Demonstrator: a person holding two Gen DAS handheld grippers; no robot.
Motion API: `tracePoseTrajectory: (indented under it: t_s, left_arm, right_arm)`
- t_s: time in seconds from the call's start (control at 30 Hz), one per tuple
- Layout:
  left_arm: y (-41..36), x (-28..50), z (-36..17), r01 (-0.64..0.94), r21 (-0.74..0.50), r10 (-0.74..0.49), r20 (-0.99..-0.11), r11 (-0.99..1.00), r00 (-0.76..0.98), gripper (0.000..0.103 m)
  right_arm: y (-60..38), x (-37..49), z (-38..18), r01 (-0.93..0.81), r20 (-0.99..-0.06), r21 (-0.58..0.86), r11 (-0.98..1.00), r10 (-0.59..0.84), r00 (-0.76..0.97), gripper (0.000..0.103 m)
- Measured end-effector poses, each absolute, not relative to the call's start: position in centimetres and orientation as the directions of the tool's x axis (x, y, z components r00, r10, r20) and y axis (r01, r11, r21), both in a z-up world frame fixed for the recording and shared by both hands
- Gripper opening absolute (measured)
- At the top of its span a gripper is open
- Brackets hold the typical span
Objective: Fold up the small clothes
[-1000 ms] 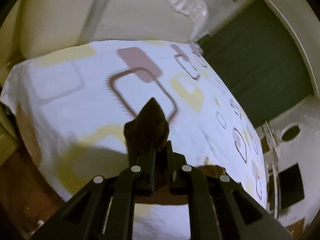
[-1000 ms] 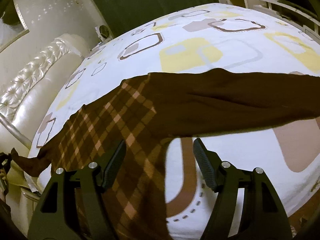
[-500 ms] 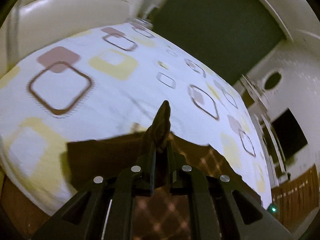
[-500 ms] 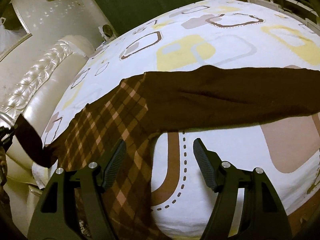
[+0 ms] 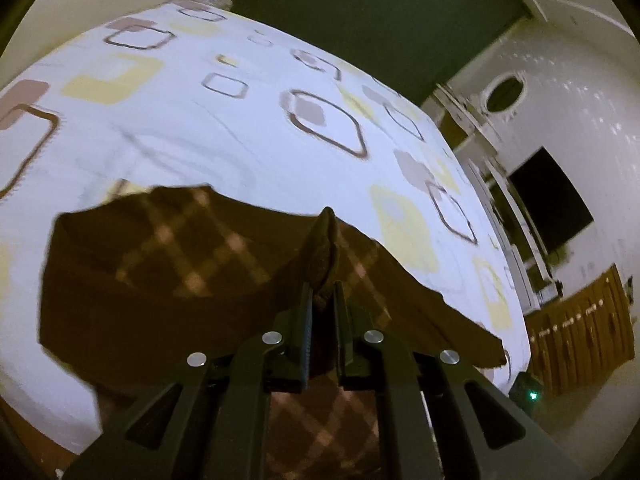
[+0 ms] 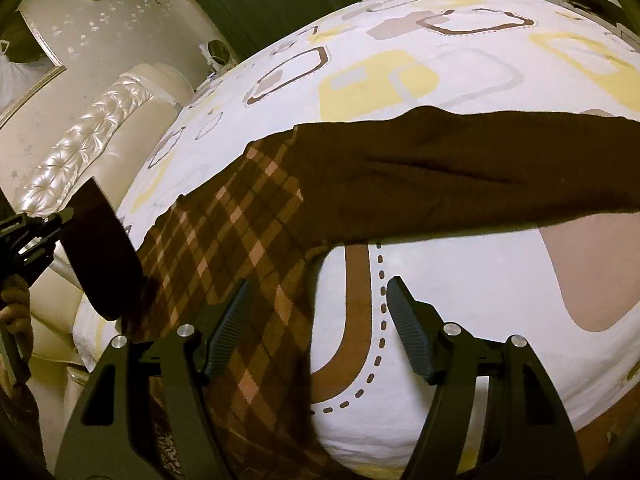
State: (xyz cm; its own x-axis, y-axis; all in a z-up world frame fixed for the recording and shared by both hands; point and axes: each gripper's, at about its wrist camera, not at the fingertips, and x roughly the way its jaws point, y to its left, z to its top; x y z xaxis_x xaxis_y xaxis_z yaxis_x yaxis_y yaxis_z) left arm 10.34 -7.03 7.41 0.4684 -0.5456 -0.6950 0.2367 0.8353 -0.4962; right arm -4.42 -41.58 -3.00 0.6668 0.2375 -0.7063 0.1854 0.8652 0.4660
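Note:
A brown garment with a plaid body (image 6: pixel 248 232) and plain brown sleeves (image 6: pixel 460 176) lies spread on the patterned bed sheet (image 6: pixel 440 280). My left gripper (image 5: pixel 322 304) is shut on a brown sleeve end (image 5: pixel 323 252) and holds it raised above the plaid body (image 5: pixel 172 264). In the right wrist view the left gripper (image 6: pixel 60 216) shows at the left edge with the lifted sleeve (image 6: pixel 100 256). My right gripper (image 6: pixel 316 308) is open and empty, just above the garment's lower plaid edge.
The bed sheet (image 5: pixel 240 128) is white with yellow and brown squares. A tufted cream headboard (image 6: pixel 80 144) stands at the left. A dark green curtain (image 5: pixel 380 12), white furniture (image 5: pixel 500 208) and a dark screen (image 5: pixel 548 208) lie beyond the bed.
My left gripper has carried the sleeve end up and inward over the plaid body. The right gripper has stayed open and shifted only slightly.

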Motion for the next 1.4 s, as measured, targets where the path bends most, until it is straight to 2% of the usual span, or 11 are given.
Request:
tracePoseTrajectory:
  t_s: [0.43, 0.97, 1.07, 1.1, 1.17, 1.23, 1.27, 1.3, 1.4]
  left_arm:
    - [-15.3, 9.9, 2.6, 0.283, -0.427, -0.511, -0.756, 0.859, 0.410, 0.009]
    - [-18.9, 9.9, -2.9, 0.292, -0.381, -0.470, -0.806, 0.877, 0.360, 0.009]
    - [-18.7, 9.6, -3.7, 0.294, -0.383, -0.472, -0.810, 0.875, 0.349, 0.013]
    - [-18.5, 9.4, -3.7, 0.299, -0.382, -0.473, -0.809, 0.874, 0.348, 0.015]
    - [-17.2, 8.5, -3.0, 0.317, -0.373, -0.475, -0.799, 0.872, 0.368, 0.027]
    - [-15.2, 7.4, -1.8, 0.325, -0.335, -0.454, -0.781, 0.884, 0.428, 0.064]
    - [-14.0, 6.8, -1.2, 0.322, -0.311, -0.435, -0.771, 0.894, 0.465, 0.072]
    - [-12.8, 6.2, -0.6, 0.317, -0.287, -0.417, -0.757, 0.904, 0.503, 0.077]
    - [-8.5, 5.0, 0.2, 0.275, -0.202, -0.331, -0.739, 0.940, 0.587, 0.080]
  right_arm:
    - [-41.9, -4.7, -3.9, 0.204, -0.716, 0.474, 0.857, 0.240, 0.656, 0.069]
    - [-42.1, -4.5, -4.8, 0.219, -0.733, 0.471, 0.855, 0.240, 0.637, 0.069]
    - [-42.1, -4.6, -4.8, 0.216, -0.733, 0.475, 0.853, 0.247, 0.634, 0.069]
    - [-42.1, -4.5, -4.7, 0.215, -0.731, 0.480, 0.851, 0.252, 0.634, 0.069]
    - [-42.3, -4.4, -4.3, 0.206, -0.717, 0.512, 0.834, 0.283, 0.637, 0.069]
    - [-42.4, -4.1, -3.8, 0.193, -0.700, 0.553, 0.811, 0.326, 0.636, 0.069]
    - [-42.4, -3.9, -3.5, 0.176, -0.681, 0.589, 0.789, 0.367, 0.634, 0.069]
    - [-42.2, -3.7, -3.2, 0.162, -0.666, 0.613, 0.774, 0.394, 0.634, 0.069]
    - [-41.3, -2.3, -2.7, 0.121, -0.631, 0.662, 0.739, 0.463, 0.622, 0.069]
